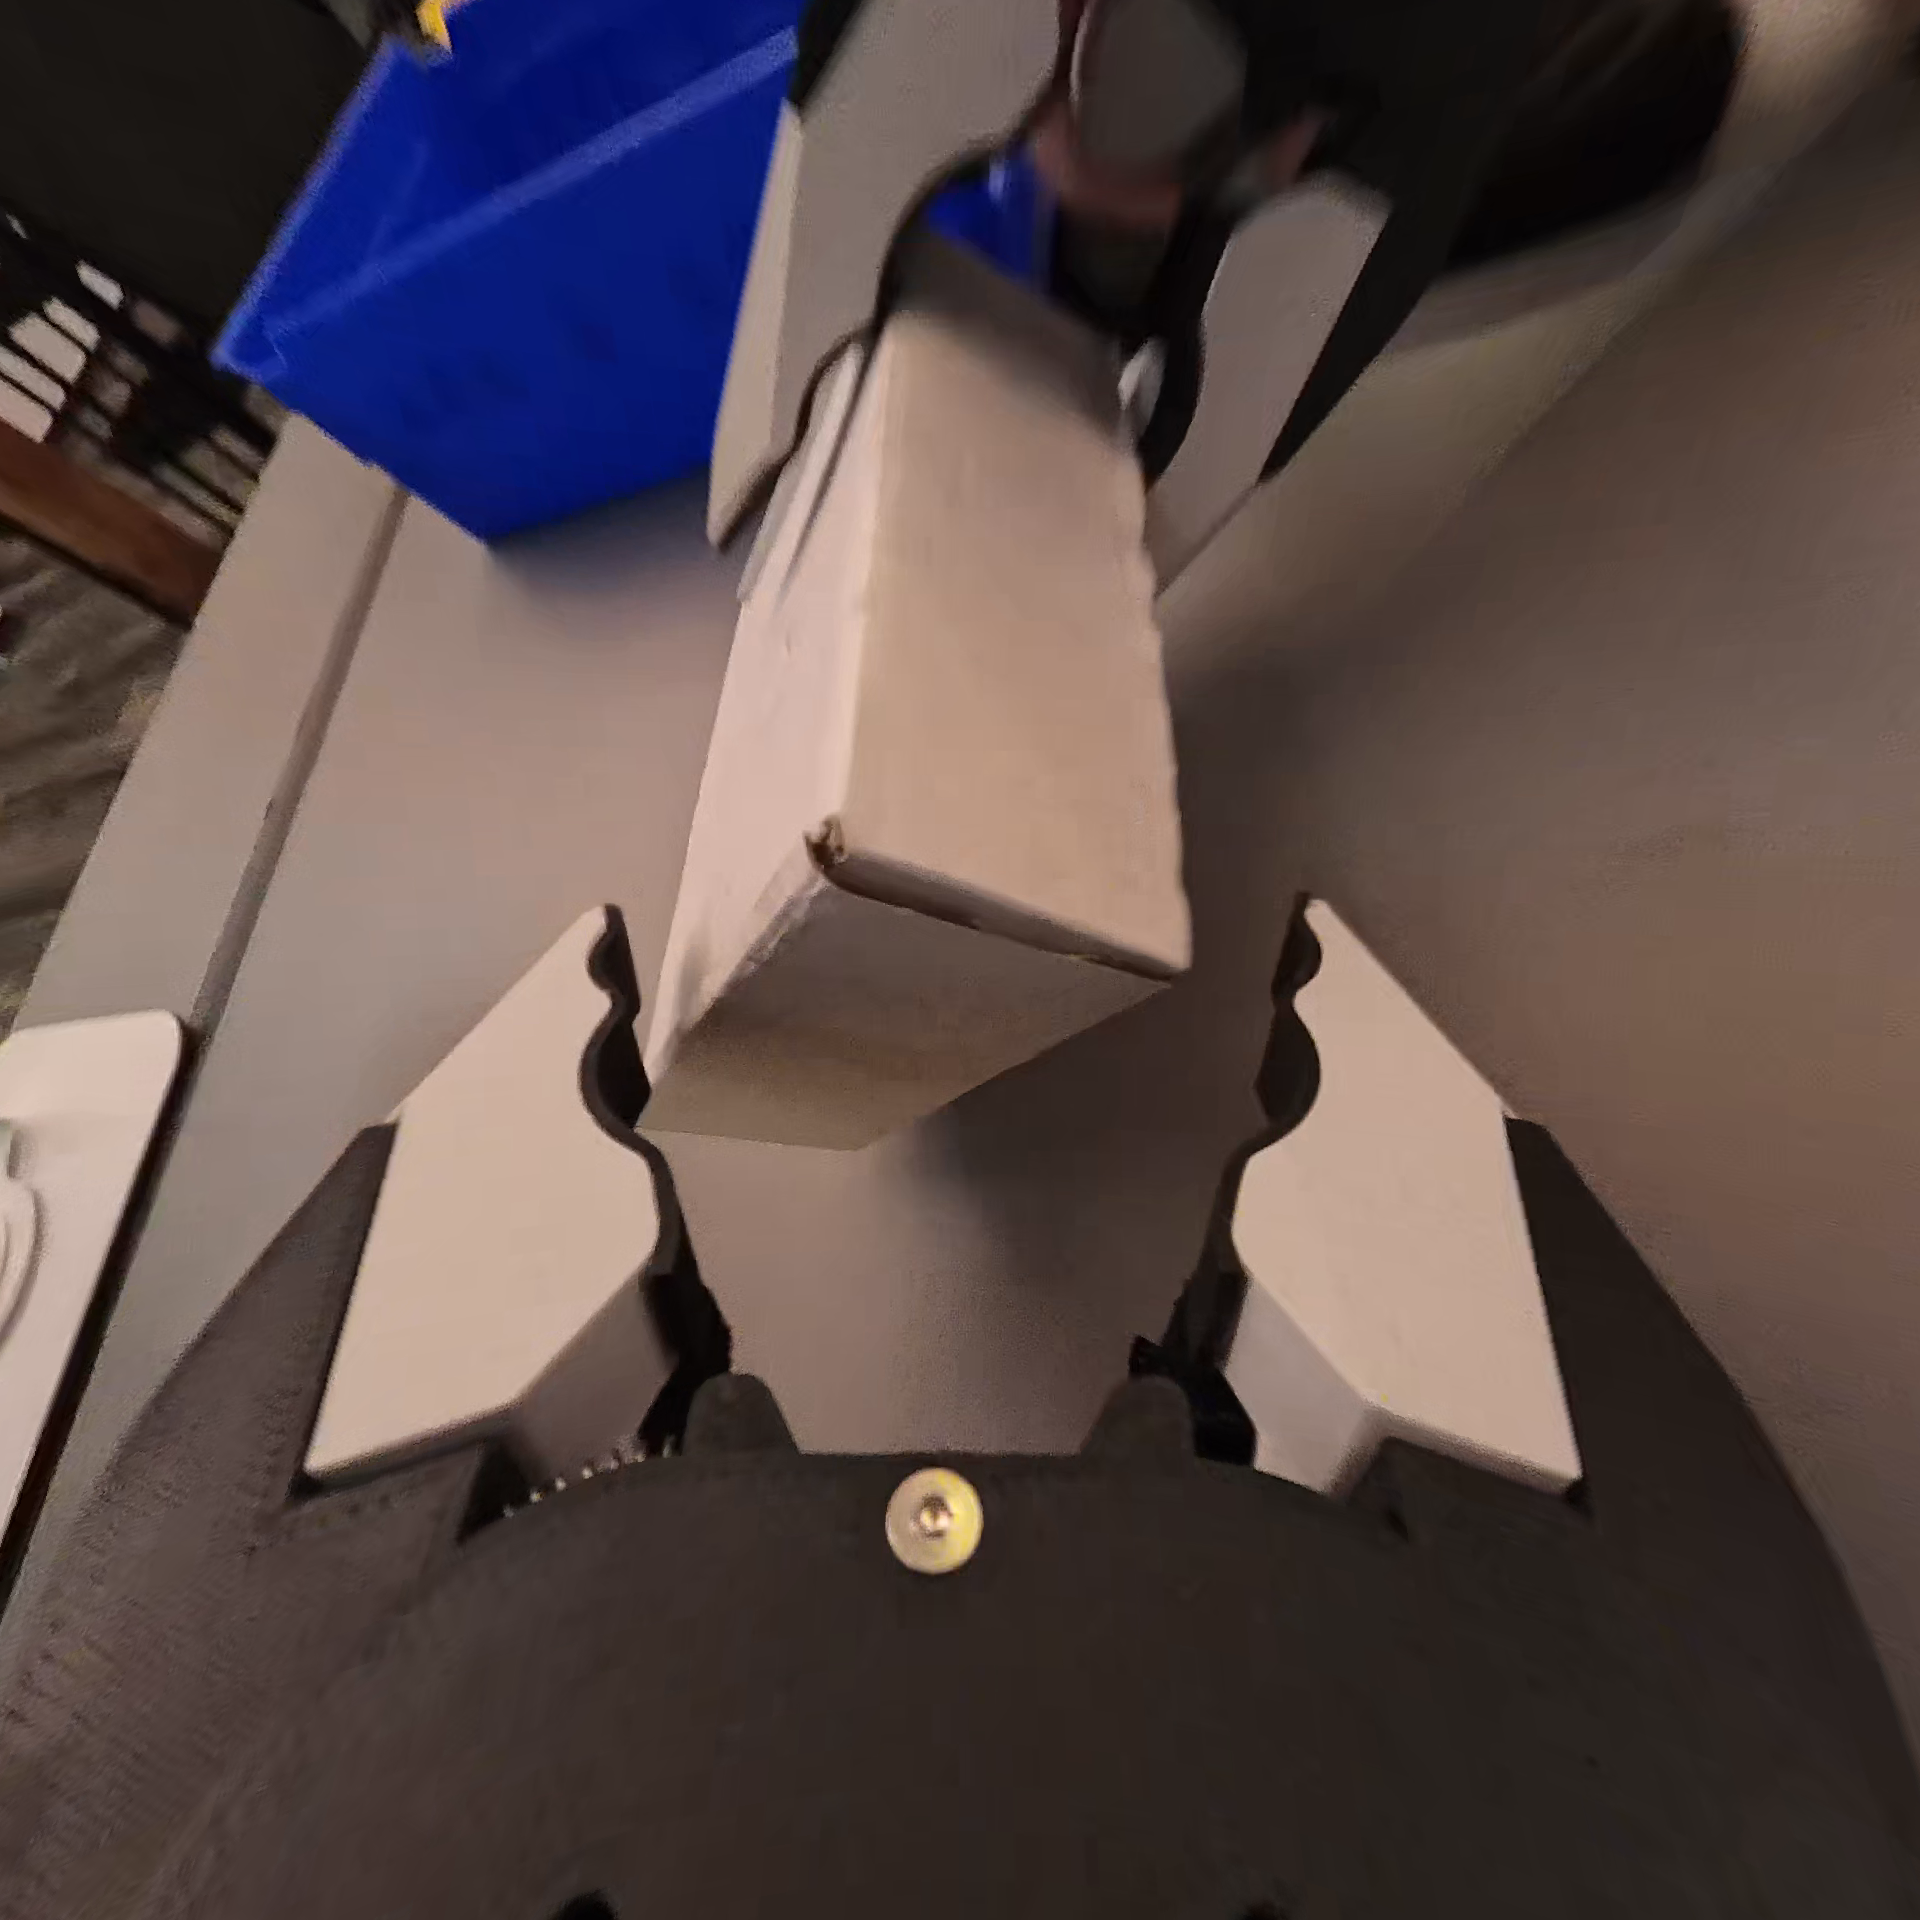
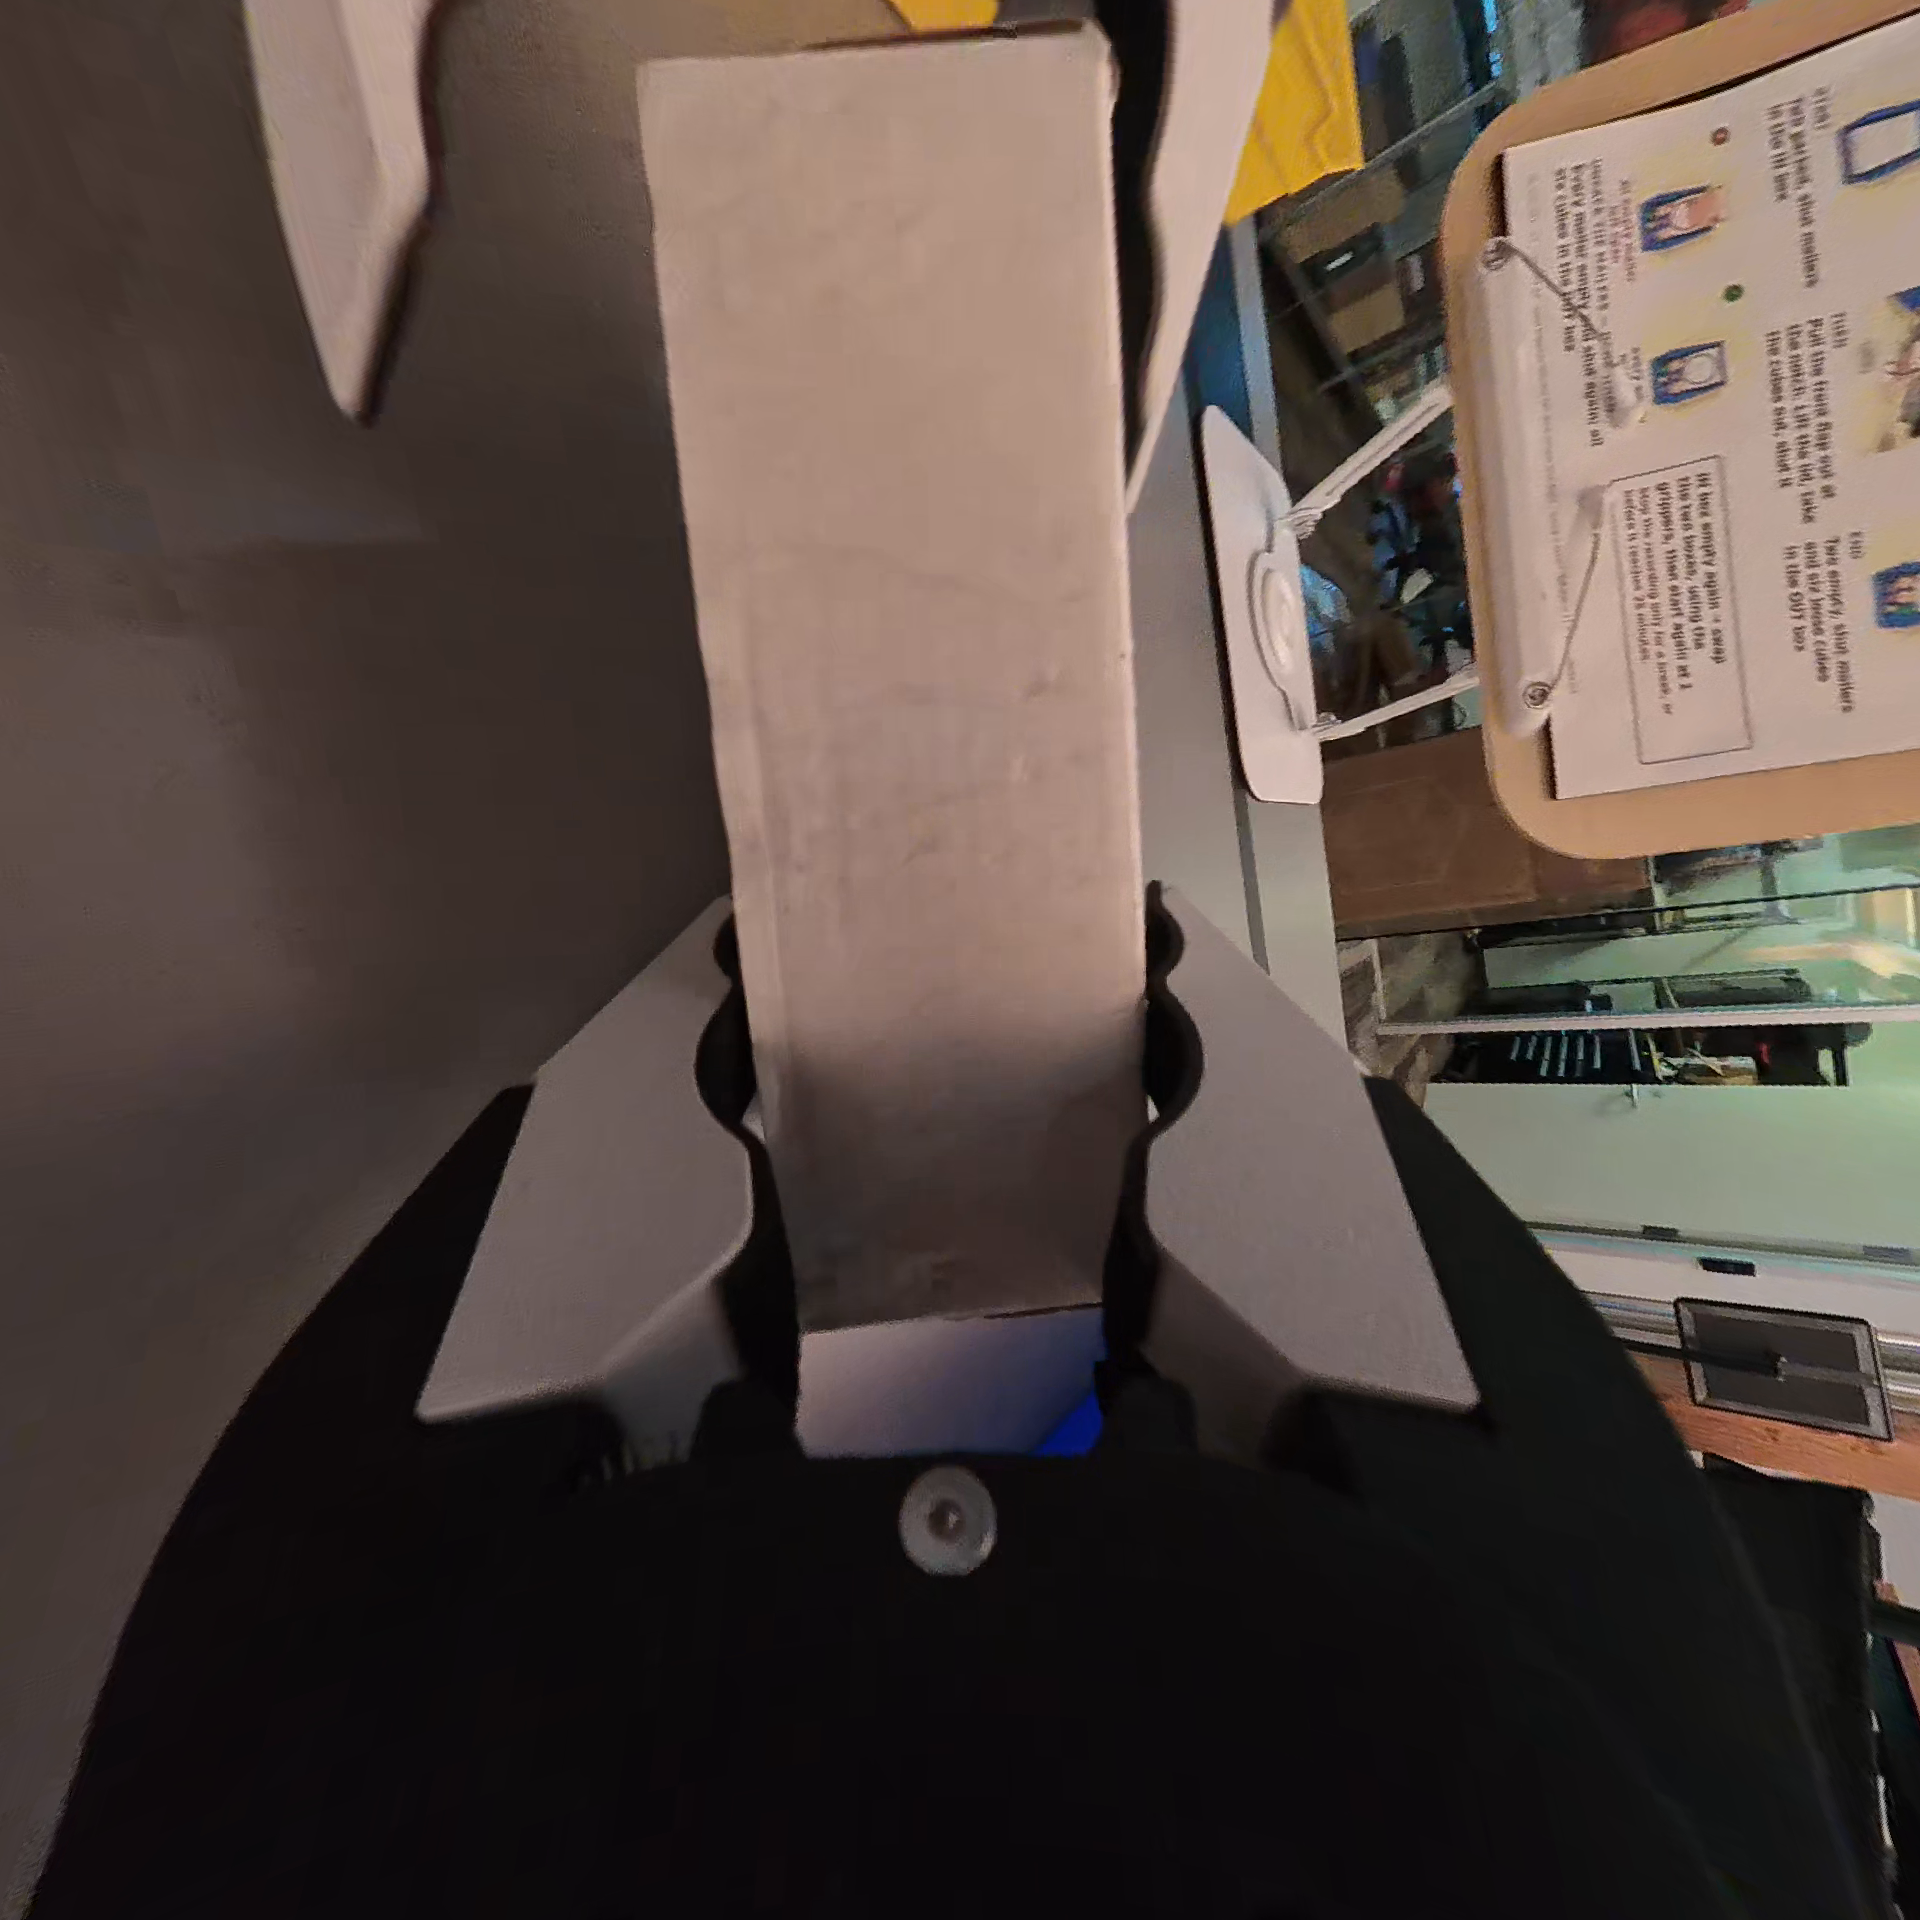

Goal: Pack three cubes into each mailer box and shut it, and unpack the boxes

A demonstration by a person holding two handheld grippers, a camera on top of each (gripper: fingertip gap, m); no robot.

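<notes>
A white mailer box, closed, hangs tilted above the grey table. My right gripper is shut on its far end in the left wrist view. In the right wrist view the right gripper clamps the box by its two long sides. My left gripper is open, and the box's near end sits between its fingertips, close against the left finger. The left gripper's open fingers flank the box's far end in the right wrist view. No cubes show.
A blue bin stands on the table beyond the box. A white stand base sits at the table's left edge. In the right wrist view a clipboard with a printed sheet rests on the white stand. Some 7 centimetres of space lies between my two pairs of fingers.
</notes>
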